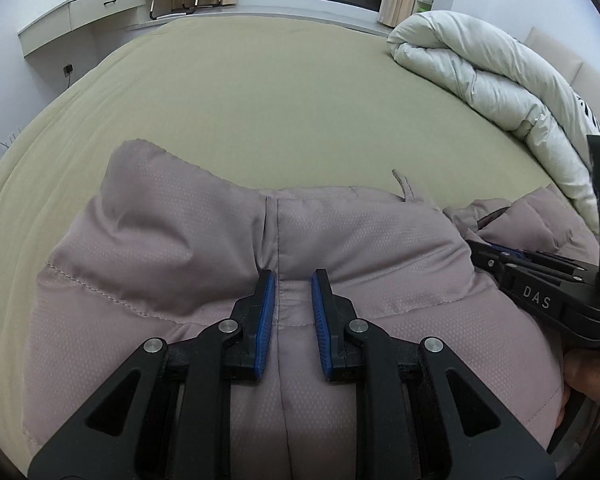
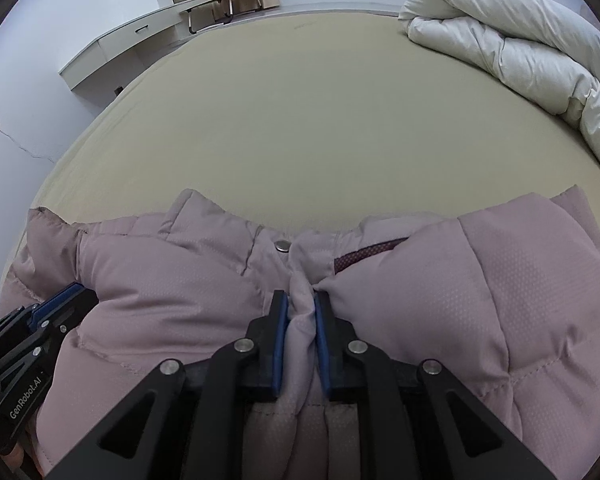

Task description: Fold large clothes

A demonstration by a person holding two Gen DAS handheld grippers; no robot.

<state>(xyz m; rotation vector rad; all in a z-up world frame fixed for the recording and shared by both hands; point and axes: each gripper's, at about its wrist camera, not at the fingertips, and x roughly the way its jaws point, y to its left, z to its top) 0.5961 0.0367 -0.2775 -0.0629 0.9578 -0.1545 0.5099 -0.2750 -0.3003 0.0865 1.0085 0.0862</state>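
Mauve quilted fabric of a padded jacket (image 1: 204, 264) is lying bunched on the near part of the bed (image 1: 260, 92), spreading across the lower half of both wrist views. A pinch of cloth at the front placket, just below a metal snap (image 2: 282, 245), is being held between the fingers (image 2: 281, 332) of the right gripper (image 2: 301, 300), which are drawn nearly together on it. A ridge of fabric beside a seam is being clamped by the left gripper (image 1: 293, 280), whose fingers (image 1: 266, 320) are standing slightly apart with the puffy cloth pressed up between them.

Slippery shell fabric is likely being gripped here, and only a thin fold of it on the right; if the jacket is lifted or swung, that fold may be pulled out of the pads by the garment's weight. Only the outer layer may be caught on the left, so the padding beneath could be left sagging and the fold spoiled. Uneven pulling between the two grippers could twist the jacket, and a wide sweep could bring it against the rolled duvet (image 1: 480, 68) at the right side of the bed.
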